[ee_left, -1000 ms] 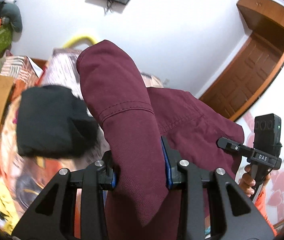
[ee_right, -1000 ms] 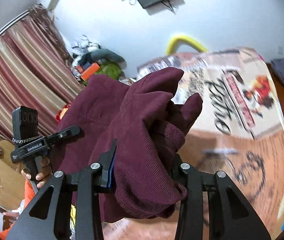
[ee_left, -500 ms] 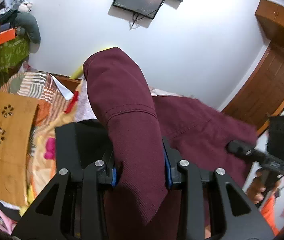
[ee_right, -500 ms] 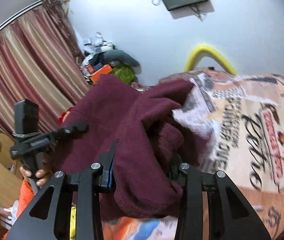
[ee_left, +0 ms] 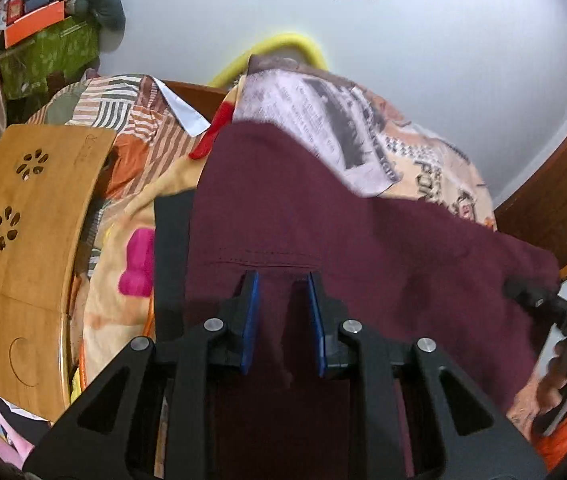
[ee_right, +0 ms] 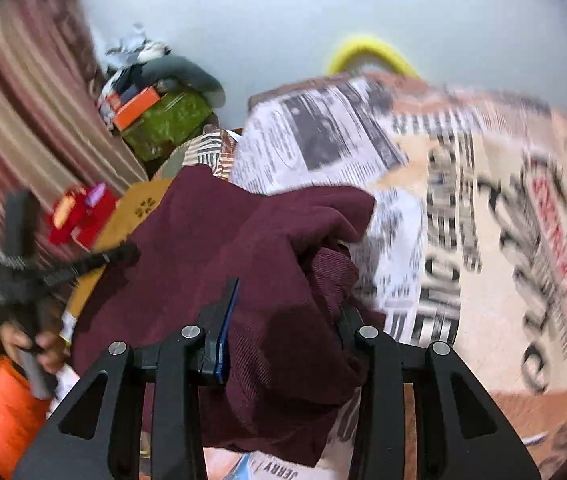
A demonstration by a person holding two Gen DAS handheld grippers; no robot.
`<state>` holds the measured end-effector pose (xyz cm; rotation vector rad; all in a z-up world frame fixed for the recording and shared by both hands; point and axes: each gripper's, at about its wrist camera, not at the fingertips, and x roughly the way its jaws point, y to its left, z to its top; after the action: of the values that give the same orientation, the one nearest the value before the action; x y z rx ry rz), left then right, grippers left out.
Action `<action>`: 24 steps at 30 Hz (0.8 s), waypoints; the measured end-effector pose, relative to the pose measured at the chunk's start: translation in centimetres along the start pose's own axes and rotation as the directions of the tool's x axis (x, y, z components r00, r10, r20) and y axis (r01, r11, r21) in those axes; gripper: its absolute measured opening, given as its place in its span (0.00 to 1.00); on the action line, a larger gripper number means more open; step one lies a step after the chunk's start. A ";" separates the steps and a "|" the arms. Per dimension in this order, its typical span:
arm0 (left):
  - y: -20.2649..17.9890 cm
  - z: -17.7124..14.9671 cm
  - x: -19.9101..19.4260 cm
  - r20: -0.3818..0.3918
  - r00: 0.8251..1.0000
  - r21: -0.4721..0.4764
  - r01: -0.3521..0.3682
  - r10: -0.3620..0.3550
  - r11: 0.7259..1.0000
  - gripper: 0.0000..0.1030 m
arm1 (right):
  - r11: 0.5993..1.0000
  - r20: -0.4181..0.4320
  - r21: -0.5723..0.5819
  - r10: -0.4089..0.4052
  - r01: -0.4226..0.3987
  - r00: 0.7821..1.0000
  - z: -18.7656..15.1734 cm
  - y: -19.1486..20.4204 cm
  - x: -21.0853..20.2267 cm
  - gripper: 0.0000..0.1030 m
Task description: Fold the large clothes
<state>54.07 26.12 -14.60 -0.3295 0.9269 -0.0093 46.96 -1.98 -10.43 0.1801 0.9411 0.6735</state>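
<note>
A large maroon garment (ee_left: 343, 232) stretches between both grippers over the printed bedspread (ee_left: 411, 152). My left gripper (ee_left: 283, 316) is shut on a fold of its near edge, the cloth spreading flat beyond the blue pads. My right gripper (ee_right: 283, 320) is shut on a thick bunch of the same garment (ee_right: 275, 248), which hides its right finger. The other gripper shows at the right edge of the left wrist view (ee_left: 563, 320) and at the left of the right wrist view (ee_right: 23, 272).
A black folded cloth (ee_left: 171, 256) lies under the garment's left side. A wooden lap table (ee_left: 23, 232) stands at the left. Green bag and clutter (ee_left: 43, 48) sit by the wall. A yellow tube (ee_left: 283, 44) arches behind the bed. A striped curtain (ee_right: 11, 120) hangs left.
Both grippers have come down toward the bed. The raised maroon fold in the left gripper has dropped and spread flat. The right wrist view is blurred with motion.
</note>
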 end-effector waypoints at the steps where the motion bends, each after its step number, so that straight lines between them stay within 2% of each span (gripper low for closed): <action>1: -0.1 -0.4 0.0 0.011 1.000 0.018 -0.010 0.010 1.000 0.22 | 1.000 -0.014 0.027 0.010 -0.010 1.000 -0.5 -1.0 0.2 0.35; 4: -1.1 -0.9 -0.4 0.027 0.999 0.054 -0.042 0.040 0.998 0.22 | 0.997 -0.072 0.079 0.020 -0.014 0.997 -2.1 -2.5 1.1 0.43; 9: -3.1 -1.8 -0.8 0.022 0.993 0.143 -0.121 0.119 0.982 0.22 | 0.993 -0.103 0.121 0.021 -0.008 0.995 -4.2 -3.3 0.8 0.54; 14: -4.5 -3.6 -2.9 0.031 0.988 0.204 -0.156 0.153 0.967 0.23 | 0.994 -0.088 0.045 -0.099 0.103 0.991 -4.1 -2.5 -1.1 0.58; 16: -5.0 -4.3 -3.8 0.045 0.986 0.215 -0.169 0.163 0.962 0.26 | 0.984 -0.051 -0.021 -0.179 0.178 0.983 -4.2 -1.6 -2.1 0.58; 19: -5.6 -5.8 -5.1 0.060 0.986 0.232 -0.167 0.157 0.958 0.46 | 0.929 0.056 -0.170 -0.325 0.329 0.944 -4.7 1.3 -3.6 0.58; 22: -5.9 -7.3 -6.0 0.083 0.981 0.234 -0.188 0.173 0.954 0.48 | 0.862 0.156 -0.272 -0.398 0.427 0.904 -5.1 4.2 -4.1 0.62; 24: -5.8 -8.0 -6.7 0.091 0.980 0.216 -0.190 0.174 0.958 0.49 | 0.854 0.182 -0.298 -0.388 0.426 0.904 -5.4 5.4 -4.3 0.62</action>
<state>44.50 19.38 -12.16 -0.0337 0.8732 0.0670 38.51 -1.13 -8.35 -0.2761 0.7090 0.4100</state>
